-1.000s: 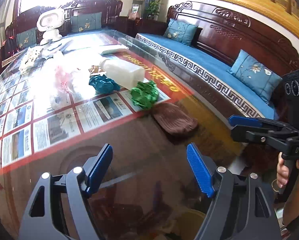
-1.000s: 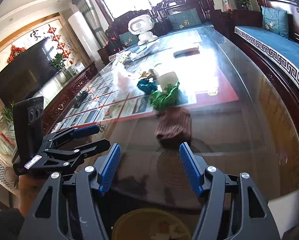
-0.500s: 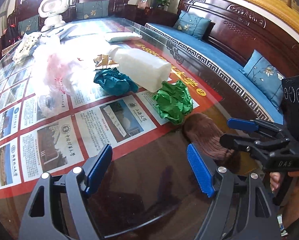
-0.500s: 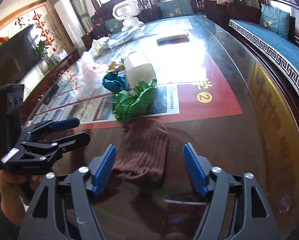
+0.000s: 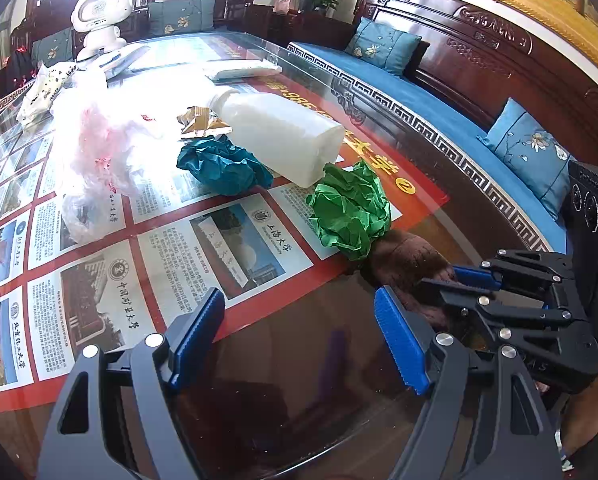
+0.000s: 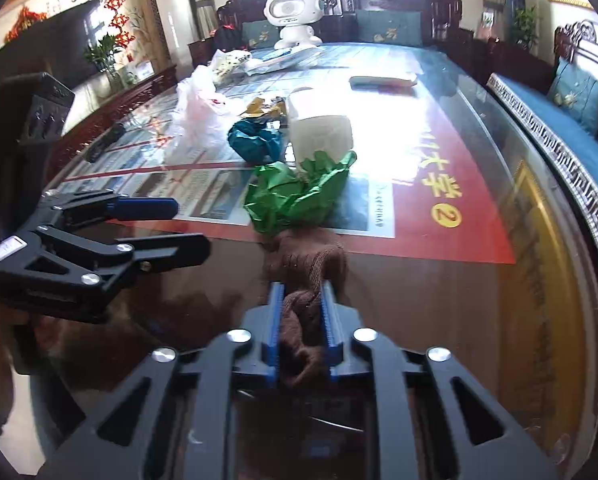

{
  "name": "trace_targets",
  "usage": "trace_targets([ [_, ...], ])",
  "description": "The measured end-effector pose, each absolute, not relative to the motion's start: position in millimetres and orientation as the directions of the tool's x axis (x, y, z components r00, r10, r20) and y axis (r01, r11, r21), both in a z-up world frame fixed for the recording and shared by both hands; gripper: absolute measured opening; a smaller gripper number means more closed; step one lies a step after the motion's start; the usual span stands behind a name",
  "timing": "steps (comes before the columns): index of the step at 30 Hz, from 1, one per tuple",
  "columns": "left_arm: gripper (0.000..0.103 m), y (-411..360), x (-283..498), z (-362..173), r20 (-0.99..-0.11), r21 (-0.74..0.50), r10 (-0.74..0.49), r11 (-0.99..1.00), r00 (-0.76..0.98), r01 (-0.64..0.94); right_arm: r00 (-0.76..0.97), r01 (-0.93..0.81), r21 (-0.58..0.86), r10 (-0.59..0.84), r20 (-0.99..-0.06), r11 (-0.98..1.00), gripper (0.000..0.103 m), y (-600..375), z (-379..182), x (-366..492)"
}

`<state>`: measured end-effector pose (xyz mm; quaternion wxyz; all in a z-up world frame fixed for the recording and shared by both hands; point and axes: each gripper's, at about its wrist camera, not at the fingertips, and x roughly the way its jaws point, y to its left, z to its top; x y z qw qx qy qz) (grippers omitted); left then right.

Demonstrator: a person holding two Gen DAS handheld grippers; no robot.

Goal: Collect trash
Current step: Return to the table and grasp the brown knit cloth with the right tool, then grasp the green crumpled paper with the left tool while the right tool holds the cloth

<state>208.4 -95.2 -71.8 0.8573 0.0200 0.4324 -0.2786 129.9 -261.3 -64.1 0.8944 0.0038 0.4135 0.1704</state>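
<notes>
1. Glass-topped bench (image 6: 439, 280) carries all the litter, with printed sheets under the glass; the pieces lie in a loose line running away from the person.
2. White plastic bottle (image 5: 275, 136) lies on its side farthest along that line, beside a thin pink-and-white plastic bag (image 5: 95, 152), a teal paper wad (image 5: 223, 164) and a small gold wrapper (image 5: 199, 122).
3. Green crumpled paper (image 6: 295, 196) sits next, touching the far end of the brown knitted cloth (image 6: 311, 264).
4. That brown cloth is the piece in hand: its long axis runs straight out from the right gripper (image 6: 301, 320), whose jaws are pinched together on its near end, while the far end rests on the glass.
5. Right gripper is held low and level, pointing along the bench; lifting should peel the cloth off lengthwise, and may drag the green paper.
6. Left gripper (image 5: 299, 340) hovers just left of it, jaws wide apart and holding nothing, aimed toward the green paper, which looks like its nearest pick.
</notes>
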Motion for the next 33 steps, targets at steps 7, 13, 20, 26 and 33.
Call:
trace_targets([
  [7, 0.077, -106, 216, -69, -0.748, -0.208, -0.458, 0.848, 0.479, 0.487, 0.629, -0.248, 0.274, 0.37, -0.684, 0.929, 0.009, -290, -53, 124],
  [13, 0.077, -126, 234, -69, -0.76, -0.202, -0.437, 0.863, 0.481, 0.464, 0.657, -0.219, 0.307, 0.373, -0.656, 0.926, 0.009, -316, -41, 118],
  [20, 0.077, -155, 255, -73, -0.77, -0.198, -0.428, 0.865, 0.472, 0.461, 0.663, -0.226, 0.335, 0.396, -0.635, 0.915, 0.009, -325, -37, 121],
  [26, 0.07, -167, 267, -73, -0.77, -0.199, -0.426, 0.867, 0.474, 0.456, 0.659, -0.24, 0.343, 0.412, -0.629, 0.908, 0.009, -325, -38, 129],
  [33, 0.04, -164, 273, -74, -0.761, -0.249, -0.472, 0.846, 0.445, 0.471, 0.653, -0.24, 0.362, 0.426, -0.626, 0.901, 0.009, -330, -41, 141],
])
